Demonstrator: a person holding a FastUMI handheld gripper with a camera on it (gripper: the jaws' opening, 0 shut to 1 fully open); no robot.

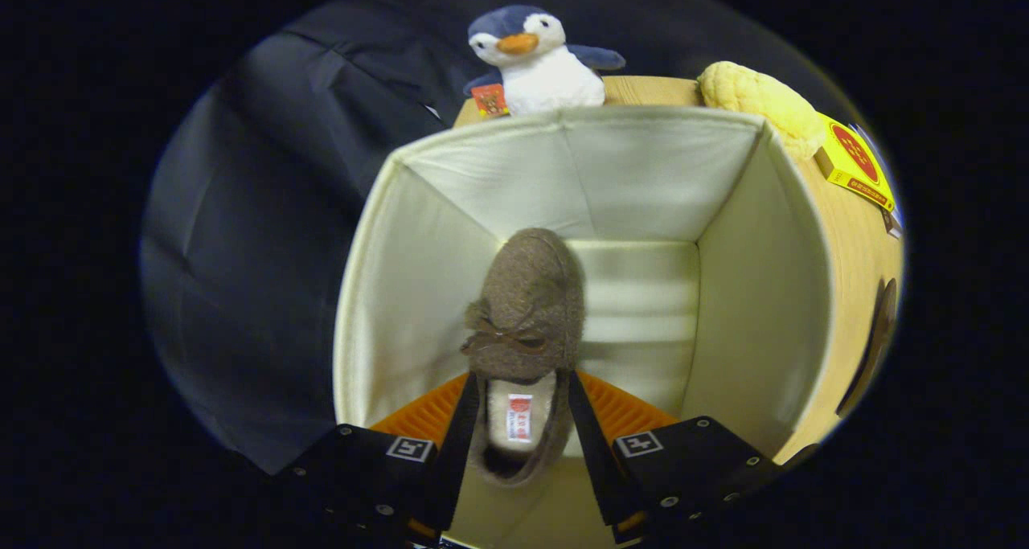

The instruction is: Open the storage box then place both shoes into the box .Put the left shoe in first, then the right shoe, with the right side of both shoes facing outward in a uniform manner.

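Note:
A brown fuzzy slipper-style shoe (526, 316) with a small bow and a pale lining hangs toe-forward inside the open cream fabric storage box (402, 292). My gripper (518, 420) is shut on the shoe's heel end, one finger pressing on each side of its opening. The shoe's toe points down toward the box's far bottom, over the ribbed cream floor (639, 308). The box's walls rise on all sides of the shoe.
A plush penguin (534, 59) and a yellow plush toy (760, 103) sit on the wooden table (651, 91) behind the box. A yellow packet (856, 163) lies to the right of the box. Black cloth hangs to the left.

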